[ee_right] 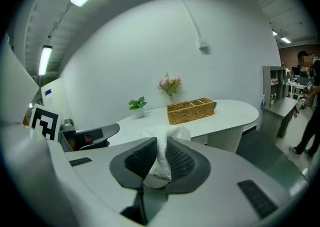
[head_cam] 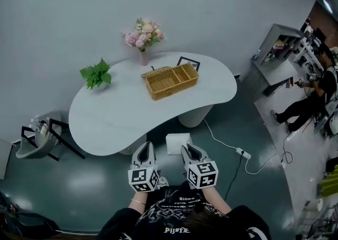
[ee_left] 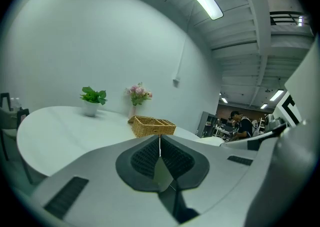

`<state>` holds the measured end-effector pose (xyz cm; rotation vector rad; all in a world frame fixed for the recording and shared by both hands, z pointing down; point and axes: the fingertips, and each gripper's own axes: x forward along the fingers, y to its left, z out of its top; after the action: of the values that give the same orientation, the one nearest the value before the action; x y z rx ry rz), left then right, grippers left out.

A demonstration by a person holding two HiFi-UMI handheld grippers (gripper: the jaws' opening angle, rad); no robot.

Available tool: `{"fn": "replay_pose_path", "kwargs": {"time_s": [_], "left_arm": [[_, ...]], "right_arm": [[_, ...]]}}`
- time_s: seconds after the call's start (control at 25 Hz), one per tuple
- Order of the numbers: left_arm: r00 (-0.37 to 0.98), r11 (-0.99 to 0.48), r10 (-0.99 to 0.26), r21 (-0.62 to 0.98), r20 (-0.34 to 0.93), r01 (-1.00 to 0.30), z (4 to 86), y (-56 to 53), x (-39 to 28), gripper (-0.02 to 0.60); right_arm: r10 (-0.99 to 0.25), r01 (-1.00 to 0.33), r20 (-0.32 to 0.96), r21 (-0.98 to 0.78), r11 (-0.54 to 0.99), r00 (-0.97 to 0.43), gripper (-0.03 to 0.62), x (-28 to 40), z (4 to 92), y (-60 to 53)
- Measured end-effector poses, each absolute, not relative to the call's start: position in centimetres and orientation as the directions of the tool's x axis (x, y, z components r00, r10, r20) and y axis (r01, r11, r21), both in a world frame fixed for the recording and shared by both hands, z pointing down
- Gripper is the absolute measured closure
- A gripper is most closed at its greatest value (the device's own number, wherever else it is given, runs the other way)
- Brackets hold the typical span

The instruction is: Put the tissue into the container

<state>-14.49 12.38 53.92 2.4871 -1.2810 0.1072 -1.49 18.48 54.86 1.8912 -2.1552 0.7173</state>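
Observation:
A white tissue point(head_cam: 177, 142) hangs over the floor just in front of the table's near edge, with my right gripper point(head_cam: 187, 149) shut on it. In the right gripper view the tissue point(ee_right: 161, 157) is pinched between the dark ribbed pads and bulges above them. My left gripper point(head_cam: 143, 148) is beside it on the left, with its jaws shut and nothing between them point(ee_left: 160, 140). The container is a wicker basket point(head_cam: 171, 80) with compartments. It stands on the far half of the white table point(head_cam: 116, 122), and both gripper views show the basket point(ee_left: 152, 125) point(ee_right: 191, 110) ahead.
A potted green plant point(head_cam: 96, 74) stands at the table's left, and a vase of pink flowers point(head_cam: 143, 37) and a small black frame point(head_cam: 188, 63) at the back. A chair point(head_cam: 42, 138) stands left of the table. A power strip point(head_cam: 243, 153) lies on the floor to the right. A person point(head_cam: 309, 101) stands far right.

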Motion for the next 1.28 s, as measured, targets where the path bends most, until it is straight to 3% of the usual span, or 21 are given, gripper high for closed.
{"fn": "replay_pose_path", "kwargs": {"time_s": [0.56, 1.28], "left_arm": [[0.585, -0.524, -0.775, 0.275, 0.239, -0.806, 55.3, 9.0, -13.9, 0.555], [0.495, -0.435, -0.827, 0.255, 0.268, -0.864, 55.2, -6.6, -6.2, 0.555]], "right_arm": [[-0.883, -0.973, 0.443, -0.221, 0.061, -0.156, 0.511, 0.5, 55.1, 13.2], [-0.857, -0.939, 0.422, -0.291, 0.183, -0.297, 0.511, 8.2, 53.7, -4.3]]}}
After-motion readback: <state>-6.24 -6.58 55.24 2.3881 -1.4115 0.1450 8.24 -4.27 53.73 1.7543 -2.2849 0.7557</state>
